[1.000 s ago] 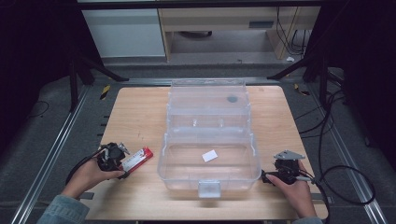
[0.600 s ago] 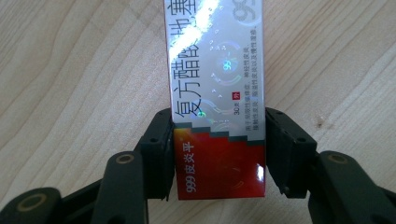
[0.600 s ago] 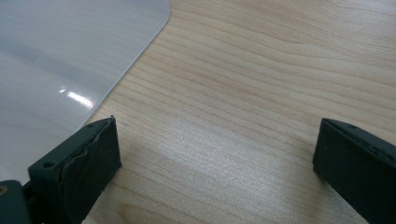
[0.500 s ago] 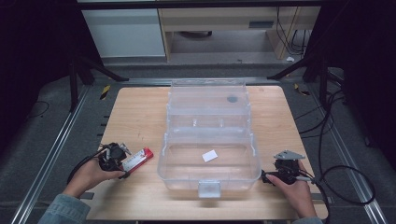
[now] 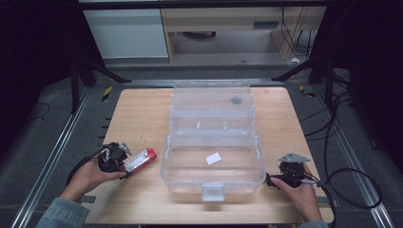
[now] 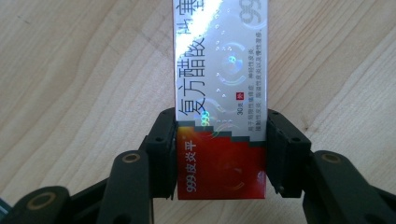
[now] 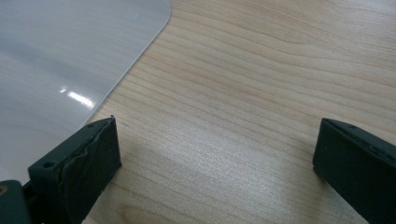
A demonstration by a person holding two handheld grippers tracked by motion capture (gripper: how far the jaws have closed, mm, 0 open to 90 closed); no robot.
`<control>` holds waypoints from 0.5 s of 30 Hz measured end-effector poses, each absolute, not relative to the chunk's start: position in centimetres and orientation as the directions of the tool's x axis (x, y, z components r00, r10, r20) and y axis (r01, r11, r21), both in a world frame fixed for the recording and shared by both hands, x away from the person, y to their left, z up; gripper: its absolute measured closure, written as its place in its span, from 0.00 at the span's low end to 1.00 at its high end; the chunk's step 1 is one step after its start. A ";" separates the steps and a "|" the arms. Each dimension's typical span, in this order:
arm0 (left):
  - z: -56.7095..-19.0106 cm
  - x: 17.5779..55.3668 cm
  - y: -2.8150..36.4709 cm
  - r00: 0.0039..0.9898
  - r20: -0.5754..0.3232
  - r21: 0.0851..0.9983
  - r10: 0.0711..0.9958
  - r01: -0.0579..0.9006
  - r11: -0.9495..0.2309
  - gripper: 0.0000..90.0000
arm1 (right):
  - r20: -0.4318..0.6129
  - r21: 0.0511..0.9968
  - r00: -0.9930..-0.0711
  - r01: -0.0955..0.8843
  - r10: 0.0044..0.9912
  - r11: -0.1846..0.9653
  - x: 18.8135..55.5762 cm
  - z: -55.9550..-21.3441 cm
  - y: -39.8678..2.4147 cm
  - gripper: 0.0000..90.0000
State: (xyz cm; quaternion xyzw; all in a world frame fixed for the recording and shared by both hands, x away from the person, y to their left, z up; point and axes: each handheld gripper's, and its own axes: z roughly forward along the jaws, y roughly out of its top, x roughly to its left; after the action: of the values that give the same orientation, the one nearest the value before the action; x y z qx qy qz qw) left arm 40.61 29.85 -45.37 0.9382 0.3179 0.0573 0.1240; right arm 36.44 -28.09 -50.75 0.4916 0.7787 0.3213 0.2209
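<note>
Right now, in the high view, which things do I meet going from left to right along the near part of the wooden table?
Left gripper → red and white cardboard box → clear plastic storage case → right gripper.

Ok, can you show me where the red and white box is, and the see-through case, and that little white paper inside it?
Red and white box [image 6: 219, 93], left gripper view, on its white printed face.
See-through case [image 5: 212, 192], high view, on its front latch.
Little white paper [image 5: 213, 158], high view, on its middle.
</note>
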 end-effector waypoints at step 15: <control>-41.4 39.6 30.9 0.794 0.063 0.401 0.604 0.534 -0.744 0.57 | -0.028 0.718 -0.419 0.624 0.908 0.310 36.4 -50.7 -28.1 0.01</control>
State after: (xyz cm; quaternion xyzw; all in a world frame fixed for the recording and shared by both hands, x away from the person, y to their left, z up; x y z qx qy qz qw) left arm 39.64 30.89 -41.43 0.9290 0.3063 0.0950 0.1848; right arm 36.44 -28.09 -50.75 0.4915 0.7787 0.3212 0.2210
